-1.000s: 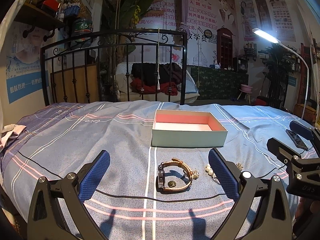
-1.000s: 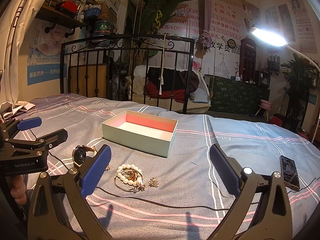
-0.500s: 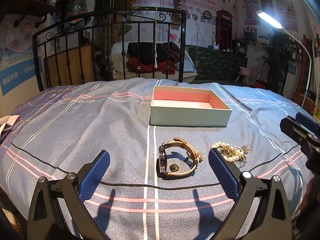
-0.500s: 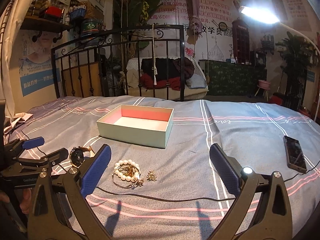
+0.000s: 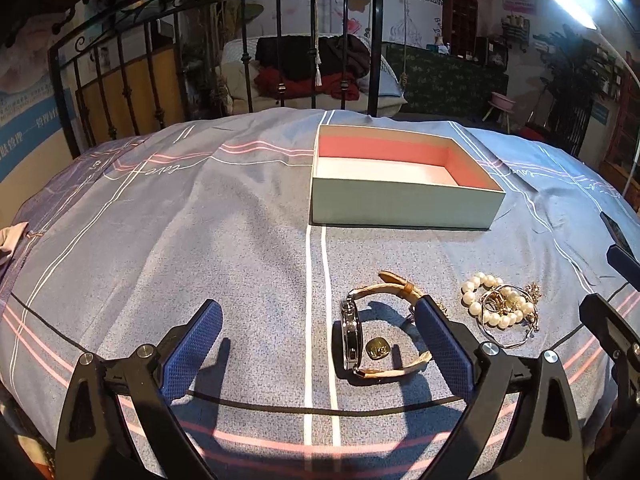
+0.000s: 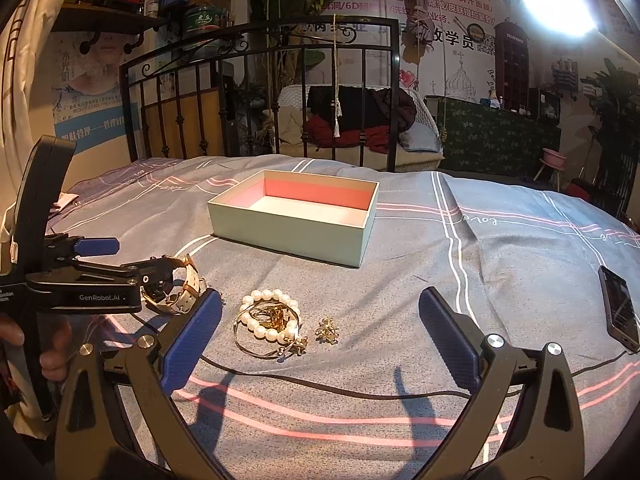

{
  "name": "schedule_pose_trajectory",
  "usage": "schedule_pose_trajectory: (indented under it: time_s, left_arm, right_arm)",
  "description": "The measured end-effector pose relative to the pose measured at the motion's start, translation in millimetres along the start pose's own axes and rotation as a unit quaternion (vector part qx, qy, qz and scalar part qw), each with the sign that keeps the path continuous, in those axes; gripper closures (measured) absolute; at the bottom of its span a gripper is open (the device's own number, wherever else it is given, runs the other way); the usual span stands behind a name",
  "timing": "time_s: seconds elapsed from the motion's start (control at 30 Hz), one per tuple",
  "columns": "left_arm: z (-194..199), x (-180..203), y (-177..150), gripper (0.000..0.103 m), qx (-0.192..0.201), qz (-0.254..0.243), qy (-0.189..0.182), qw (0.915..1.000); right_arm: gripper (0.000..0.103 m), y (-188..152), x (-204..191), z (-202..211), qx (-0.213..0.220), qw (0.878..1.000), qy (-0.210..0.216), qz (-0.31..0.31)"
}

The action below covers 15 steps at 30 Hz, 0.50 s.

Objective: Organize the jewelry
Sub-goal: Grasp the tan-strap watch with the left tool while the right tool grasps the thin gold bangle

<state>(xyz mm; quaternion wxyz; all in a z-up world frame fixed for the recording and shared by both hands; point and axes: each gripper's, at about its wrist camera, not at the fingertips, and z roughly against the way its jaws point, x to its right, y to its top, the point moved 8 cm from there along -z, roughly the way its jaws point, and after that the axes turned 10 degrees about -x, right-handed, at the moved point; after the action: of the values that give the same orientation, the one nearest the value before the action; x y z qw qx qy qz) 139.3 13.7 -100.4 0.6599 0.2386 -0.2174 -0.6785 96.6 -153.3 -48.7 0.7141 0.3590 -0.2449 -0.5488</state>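
The watch (image 5: 380,328) lies on the bed (image 5: 200,240), on the near side of the box (image 5: 404,184), standing on edge with its dial facing left and its strap looped toward the right. The left hand-held gripper (image 5: 316,344) has its fingers wide apart, and the watch sits inside that gap but far over to the right: the right finger (image 5: 444,344) is touching or just short of the strap, while the left finger (image 5: 192,348) is well apart from the dial. The strap loop's long axis runs roughly toward the box, along the fingers, so closing would press dial against strap. The left gripper is clearly the nearer one.

The right hand-held gripper (image 6: 320,336), also spread wide, hovers over the pearl bracelet (image 6: 270,318) and the small gold brooch (image 6: 327,330), just right of the watch, both on the near side of the box too. The box is empty.

Compared with half a second ago, the left gripper has moved forward and down: the watch was then ahead of the fingertips and nearer the middle; now it is between them, off to the right. The right gripper has likewise dropped closer to the pearls.
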Motion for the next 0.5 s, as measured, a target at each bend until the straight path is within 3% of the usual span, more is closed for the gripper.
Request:
schedule_pose_trajectory:
  time_s: [0.17, 0.37, 0.5]
  left_arm:
    - [-14.9, 7.9, 6.1, 0.013, -0.032, -0.064, 0.023, 0.9972]
    - [-43.8, 19.6, 9.8, 0.039, -0.084, -0.109, 0.01, 0.9904]
    - [-47.7, 27.1, 11.6, 0.056, -0.091, -0.11, -0.023, 0.9896]
  right_arm:
    - [0.006, 3.5, 5.2, -5.8, -0.006, 1.0, 0.008, -0.007]
    - [0.006, 6.1, 7.8, -12.7, -0.02, 1.0, 0.009, -0.009]
    - [0.009, -1.1, 6.8, -31.2, -0.069, 0.997, 0.014, -0.016]
